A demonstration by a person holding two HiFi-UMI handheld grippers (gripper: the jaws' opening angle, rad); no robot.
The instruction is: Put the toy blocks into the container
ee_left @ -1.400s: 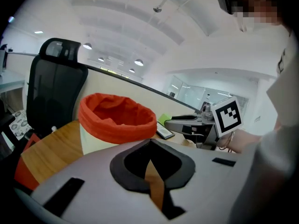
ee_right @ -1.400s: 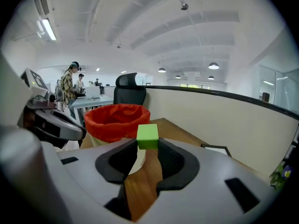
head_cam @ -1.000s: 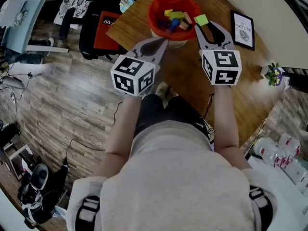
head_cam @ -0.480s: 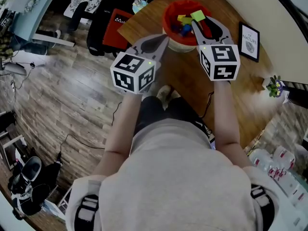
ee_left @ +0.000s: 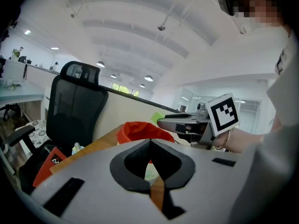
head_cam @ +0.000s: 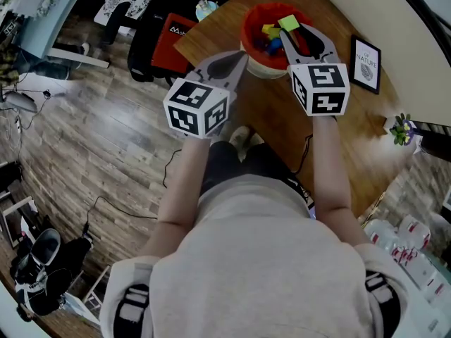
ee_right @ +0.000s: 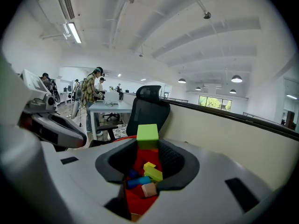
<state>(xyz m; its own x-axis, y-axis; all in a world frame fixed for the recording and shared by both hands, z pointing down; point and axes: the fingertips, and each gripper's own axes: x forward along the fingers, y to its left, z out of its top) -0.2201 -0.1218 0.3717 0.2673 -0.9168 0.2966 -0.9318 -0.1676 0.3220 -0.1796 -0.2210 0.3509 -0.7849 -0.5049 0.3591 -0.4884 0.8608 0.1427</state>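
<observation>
- Head view: right gripper point(head_cam: 290, 28), clamping green block point(head_cam: 289, 24), has shifted from beside red container point(head_cam: 248, 20) to above it.
- Left gripper view: left gripper point(ee_left: 150, 141) closed, empty.
- Right gripper view: other blocks point(ee_right: 148, 175) lie inside.

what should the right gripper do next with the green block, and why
Probably open the right gripper: it holds the green block at its tips above the open red container, so the block should drop among the blocks already inside.
</observation>
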